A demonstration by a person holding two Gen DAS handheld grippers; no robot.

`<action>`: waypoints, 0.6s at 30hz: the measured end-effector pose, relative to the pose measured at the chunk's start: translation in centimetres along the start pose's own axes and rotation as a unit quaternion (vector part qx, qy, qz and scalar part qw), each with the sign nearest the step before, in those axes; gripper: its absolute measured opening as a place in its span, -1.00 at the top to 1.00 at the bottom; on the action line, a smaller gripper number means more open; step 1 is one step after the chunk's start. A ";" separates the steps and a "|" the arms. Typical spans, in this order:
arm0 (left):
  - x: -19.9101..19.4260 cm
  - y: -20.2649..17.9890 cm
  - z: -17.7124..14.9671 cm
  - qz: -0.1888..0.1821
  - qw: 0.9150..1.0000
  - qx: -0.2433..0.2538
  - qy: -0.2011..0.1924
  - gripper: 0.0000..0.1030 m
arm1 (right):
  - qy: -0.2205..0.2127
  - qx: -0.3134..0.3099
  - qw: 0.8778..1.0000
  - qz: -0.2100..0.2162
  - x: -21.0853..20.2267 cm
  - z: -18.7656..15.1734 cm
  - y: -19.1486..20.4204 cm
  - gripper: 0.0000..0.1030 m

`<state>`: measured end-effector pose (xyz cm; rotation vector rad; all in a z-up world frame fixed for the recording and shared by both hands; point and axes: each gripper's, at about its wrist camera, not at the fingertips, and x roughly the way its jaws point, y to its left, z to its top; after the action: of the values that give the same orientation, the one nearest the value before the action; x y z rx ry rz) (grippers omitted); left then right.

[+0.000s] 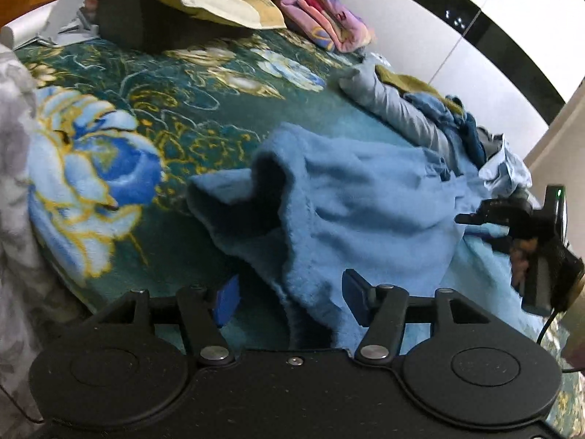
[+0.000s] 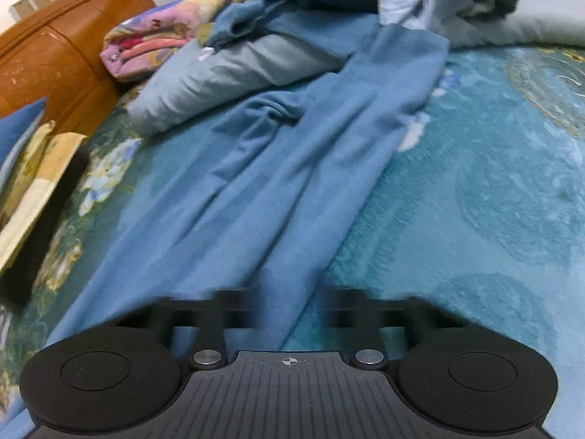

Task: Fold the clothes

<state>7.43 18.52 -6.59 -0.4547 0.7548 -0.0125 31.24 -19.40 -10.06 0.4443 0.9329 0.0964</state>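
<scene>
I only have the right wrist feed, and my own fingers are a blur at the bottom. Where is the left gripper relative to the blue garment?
Observer: The left gripper is open, its blue pads either side of a raised fold of the blue fleece garment; whether they touch it I cannot tell.
Operator: Is my right gripper visible from there?
Observer: Yes, the right gripper sits at the far right of the left view, over the same garment, with a green light on its body.
Operator: Anything on the left I can't see?
Observer: A grey patterned fabric fills the left edge of that view.
</scene>
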 end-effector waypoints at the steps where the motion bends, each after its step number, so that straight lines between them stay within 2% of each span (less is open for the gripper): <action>1: 0.2 0.0 0.1 -0.001 1.000 0.000 0.002 -0.13 | -0.007 0.006 1.000 0.011 -0.3 0.1 -0.3 0.96; 6: 0.5 -0.6 -0.2 -0.014 1.000 -0.002 0.008 -0.13 | -0.057 0.026 0.996 0.063 -4.7 0.6 -2.2 0.98; 10: 1.0 -1.1 -0.6 -0.026 1.000 -0.005 0.016 -0.16 | -0.113 0.038 0.991 0.066 -10.9 -0.3 -4.9 1.00; 14: 1.4 -1.9 -0.8 -0.039 0.999 0.002 0.017 -0.21 | -0.171 0.059 0.983 0.037 -18.6 -2.9 -9.6 1.00; 18: 2.0 -2.6 -0.8 -0.036 0.999 0.005 0.016 -0.27 | -0.158 0.064 0.985 -0.022 -21.4 -4.4 -13.6 1.00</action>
<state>8.72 15.52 -7.41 -0.4742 0.7681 -0.0913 13.49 -36.03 -1.76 0.5395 0.6380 -0.0743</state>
